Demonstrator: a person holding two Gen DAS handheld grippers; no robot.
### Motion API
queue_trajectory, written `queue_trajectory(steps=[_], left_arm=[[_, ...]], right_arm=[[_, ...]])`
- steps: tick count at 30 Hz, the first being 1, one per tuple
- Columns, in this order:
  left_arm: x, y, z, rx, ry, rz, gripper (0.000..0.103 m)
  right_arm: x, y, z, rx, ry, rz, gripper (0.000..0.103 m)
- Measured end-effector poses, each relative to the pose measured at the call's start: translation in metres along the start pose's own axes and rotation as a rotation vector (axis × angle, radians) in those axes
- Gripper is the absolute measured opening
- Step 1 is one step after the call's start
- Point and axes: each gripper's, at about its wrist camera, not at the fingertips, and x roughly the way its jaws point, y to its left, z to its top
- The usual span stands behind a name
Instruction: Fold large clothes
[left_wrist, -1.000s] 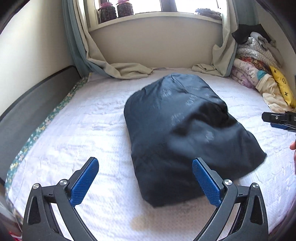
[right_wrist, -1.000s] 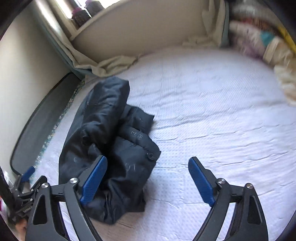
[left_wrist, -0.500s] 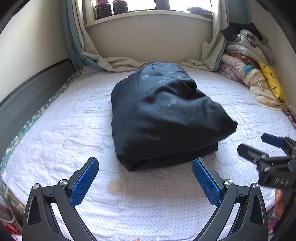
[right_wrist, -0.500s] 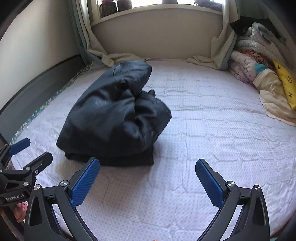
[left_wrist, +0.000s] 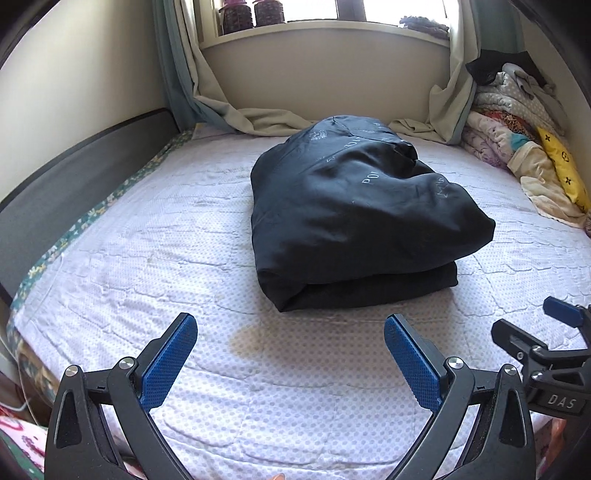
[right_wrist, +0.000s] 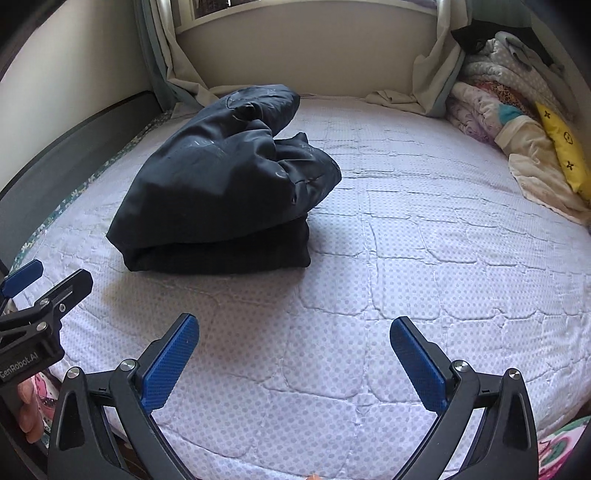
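Observation:
A dark navy padded jacket (left_wrist: 354, 218) lies folded in a thick bundle on the quilted white mattress (left_wrist: 155, 266); it also shows left of centre in the right wrist view (right_wrist: 225, 184). My left gripper (left_wrist: 290, 354) is open and empty, held near the bed's front edge, short of the bundle. My right gripper (right_wrist: 293, 356) is open and empty, also near the front edge, to the right of the bundle. Each gripper shows at the edge of the other's view, the right one (left_wrist: 554, 343) and the left one (right_wrist: 37, 295).
A pile of folded blankets and clothes (left_wrist: 517, 147) sits at the bed's far right. Curtains (left_wrist: 221, 107) drape onto the mattress under the window sill, which holds jars (left_wrist: 255, 14). A dark bed rail (left_wrist: 74, 177) runs along the left side.
Both grippers have pulled back from the folded jacket toward the bed's front edge, staying open. The jacket lies where it was left.

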Motion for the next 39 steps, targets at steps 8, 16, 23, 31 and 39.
queue_trajectory(steps=[8,16,23,31,39], left_arm=[[0.0036,-0.0103,-0.0039,0.032,0.01,0.001,0.103],[0.0047,-0.0084,-0.005,0.02,0.02,0.001,0.103],[0.0045,-0.0093,-0.0046,0.023,0.019,-0.003,0.103],[0.0037,-0.0089,-0.0035,0.015,0.021,-0.01,0.103],[0.0044,-0.0108,-0.0036,0.021,0.024,-0.013,0.103]], right_arm=[[-0.0025,-0.0048,-0.0006,0.012,-0.008,0.0,0.103],[-0.004,-0.0059,-0.0017,0.008,-0.008,0.002,0.103],[-0.0025,-0.006,-0.0023,0.008,-0.003,0.006,0.103],[0.0004,-0.0061,-0.0029,0.013,0.005,0.011,0.103],[0.0046,-0.0082,-0.0028,0.024,0.016,0.013,0.103]])
